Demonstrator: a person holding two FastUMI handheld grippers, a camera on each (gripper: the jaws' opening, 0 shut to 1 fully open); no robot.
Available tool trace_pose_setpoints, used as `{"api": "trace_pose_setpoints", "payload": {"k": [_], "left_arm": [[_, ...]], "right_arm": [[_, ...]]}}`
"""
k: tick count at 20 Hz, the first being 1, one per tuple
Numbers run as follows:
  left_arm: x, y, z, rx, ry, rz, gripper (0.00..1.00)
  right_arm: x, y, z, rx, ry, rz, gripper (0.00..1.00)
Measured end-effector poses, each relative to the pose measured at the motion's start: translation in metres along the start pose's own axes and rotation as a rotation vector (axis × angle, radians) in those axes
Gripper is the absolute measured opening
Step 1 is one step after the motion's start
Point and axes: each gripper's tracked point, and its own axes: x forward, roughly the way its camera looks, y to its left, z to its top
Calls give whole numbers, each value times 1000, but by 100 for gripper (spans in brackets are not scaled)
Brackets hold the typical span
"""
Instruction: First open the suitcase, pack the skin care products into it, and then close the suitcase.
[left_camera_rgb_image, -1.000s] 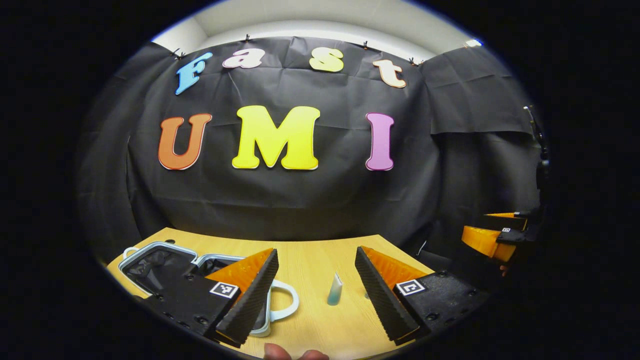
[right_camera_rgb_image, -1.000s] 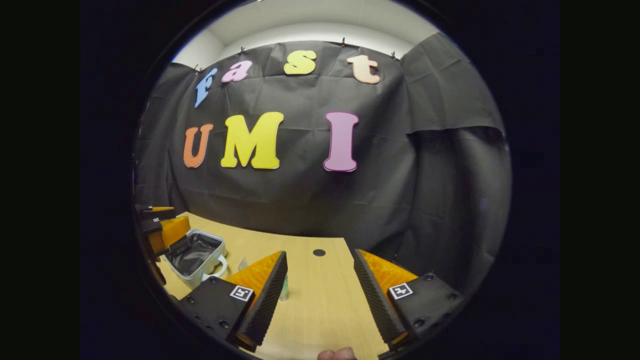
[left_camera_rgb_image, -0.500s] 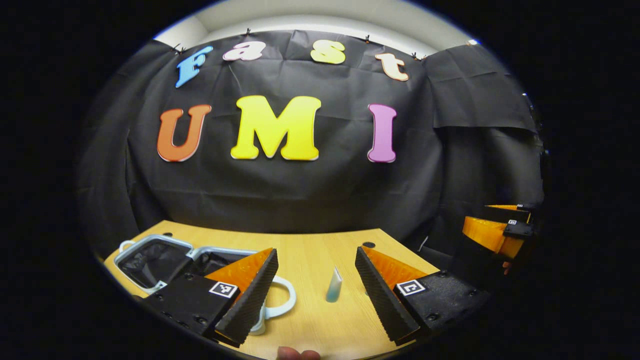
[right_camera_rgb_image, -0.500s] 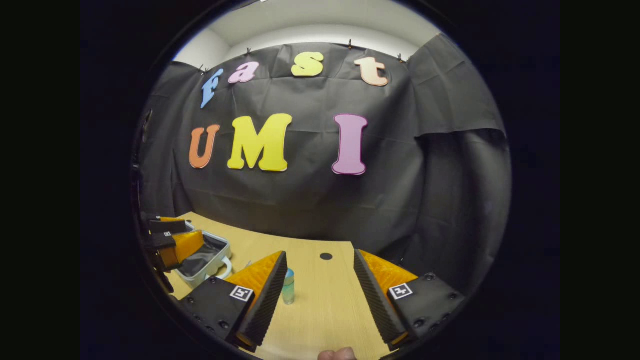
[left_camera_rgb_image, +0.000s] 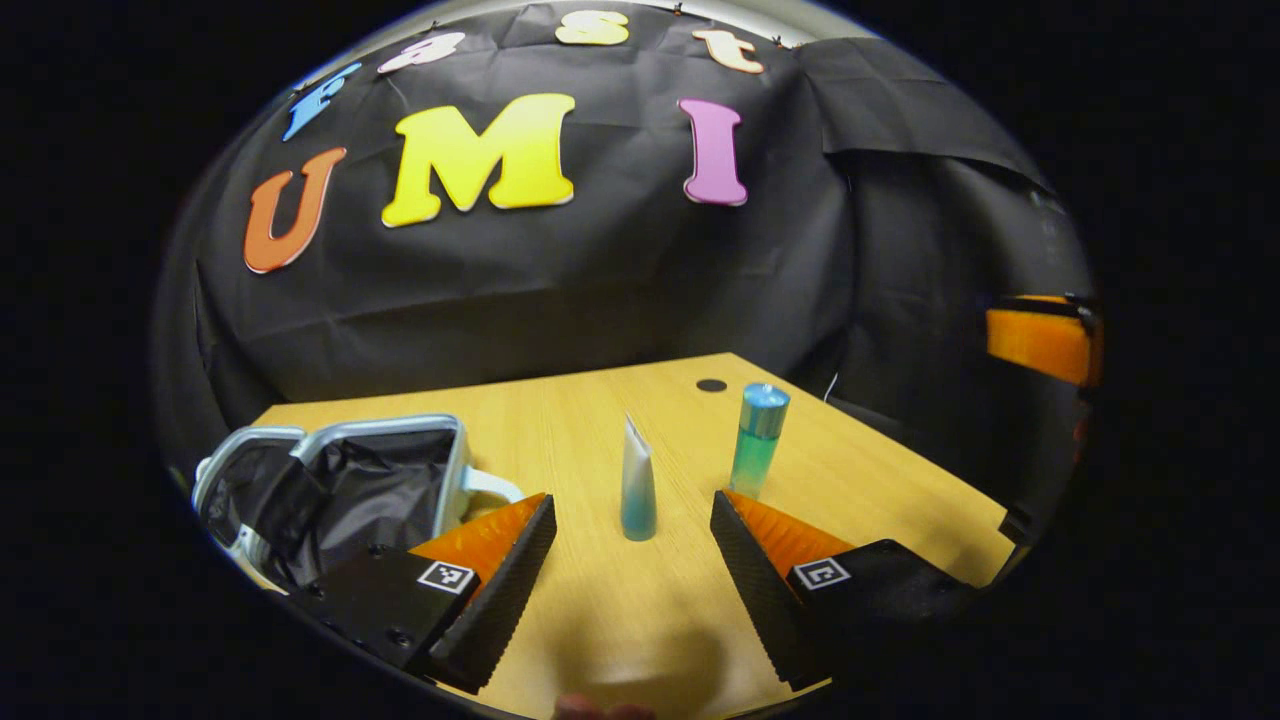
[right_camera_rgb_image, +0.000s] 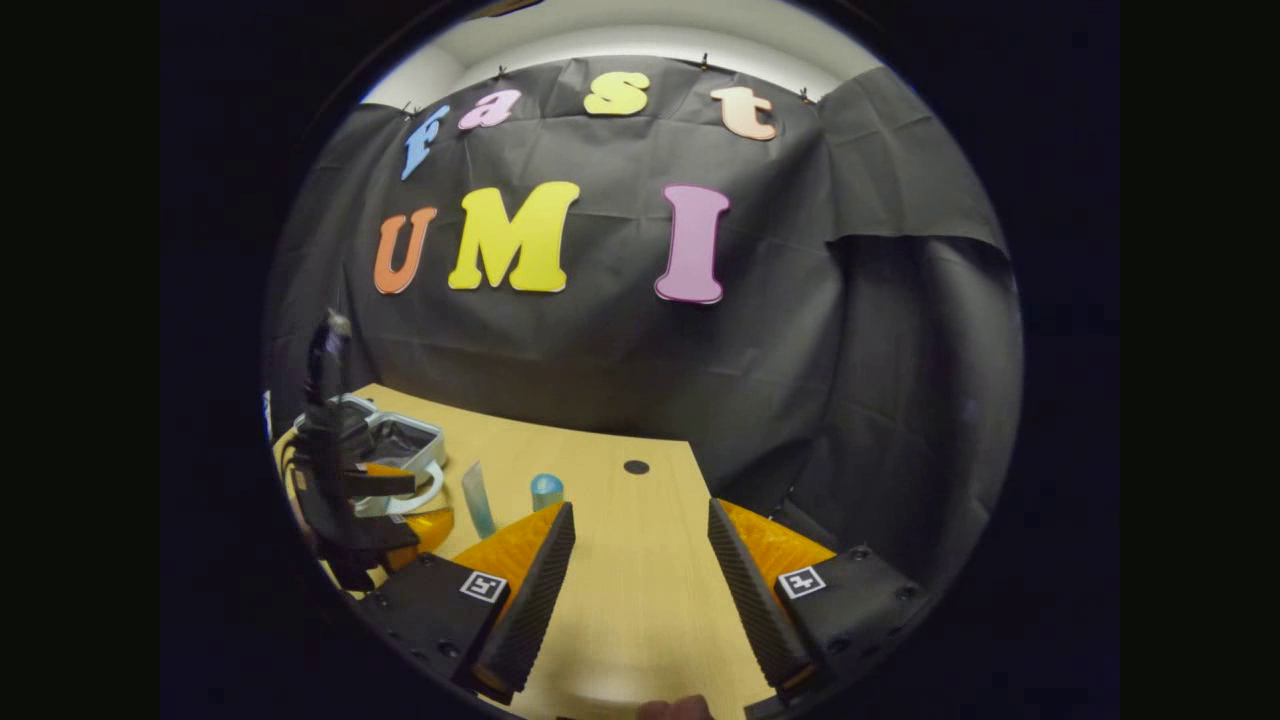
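Suitcase (left_camera_rgb_image: 340, 480) open; tube (left_camera_rgb_image: 637, 490) upright before wide, empty left hand-held gripper (left_camera_rgb_image: 633, 590); right hand-held gripper (right_camera_rgb_image: 640, 590) likewise.

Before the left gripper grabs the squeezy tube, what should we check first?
1. Suitcase open on the table: ok.
2. Left gripper open, nothing held: ok.
3. Tube standing upright, lined up between the gripper's fingers: ok.
4. Bottle standing apart from the tube: ok.
5. Right gripper open and off to the side: ok.
6. Room left inside the suitcase: cannot tell.
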Motion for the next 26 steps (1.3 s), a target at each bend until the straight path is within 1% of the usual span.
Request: {"api": "trace_pose_setpoints", "payload": {"k": [1,2,3,5,6,8,10,12,13,14,15,16,17,18,19,20,21,23,25,26], "left_arm": [[13,-1,-8,1,16,-2,99],[25,0,-12,-8,28,1,100],[36,-1,-17,-28,41,-1,99],[53,-2,-18,-56,52,-1,99],[60,-1,-18,-62,57,-5,99],[75,-1,-22,-67,81,-13,99],[84,-2,-31,-69,118,-20,97],[89,-4,-39,-70,154,-29,92],[91,-4,-42,-65,165,-31,86],[91,-4,-42,-60,169,-36,83],[91,-6,-41,-54,172,-44,75],[93,-5,-43,-45,176,-41,77],[92,-5,-42,-45,185,-44,56],[92,-6,-44,-53,192,-55,37],[90,-7,-44,-66,201,-64,42],[88,-6,-45,-67,209,-65,49],[84,-4,-45,-63,221,-60,41],[69,-2,-34,-65,221,-60,40],[38,-2,-11,-82,192,-74,39],[18,-1,-1,-87,186,-83,38]], "right_arm": [[0,-5,-4,-4,12,-8,80],[-2,-11,-8,-7,23,-17,78],[-3,-17,-9,-11,30,-28,80],[-5,-28,-15,-15,46,-46,80],[-5,-32,-18,-18,56,-50,78],[-2,-36,-20,-24,68,-57,80],[2,-38,-20,-20,70,-58,80],[5,-36,-17,-22,68,-53,80],[7,-36,-17,-22,66,-50,80],[8,-35,-17,-20,67,-48,80],[10,-36,-18,-18,69,-45,80],[12,-33,-18,-18,70,-41,80],[13,-32,-18,-19,72,-37,80],[14,-29,-19,-20,75,-31,80],[16,-26,-19,-21,77,-24,78],[18,-24,-21,-20,79,-16,80],[20,-20,-22,-21,79,-6,80],[25,-9,-27,-20,79,29,78],[39,10,-40,-2,96,80,80],[48,23,-50,13,118,111,80]]}}
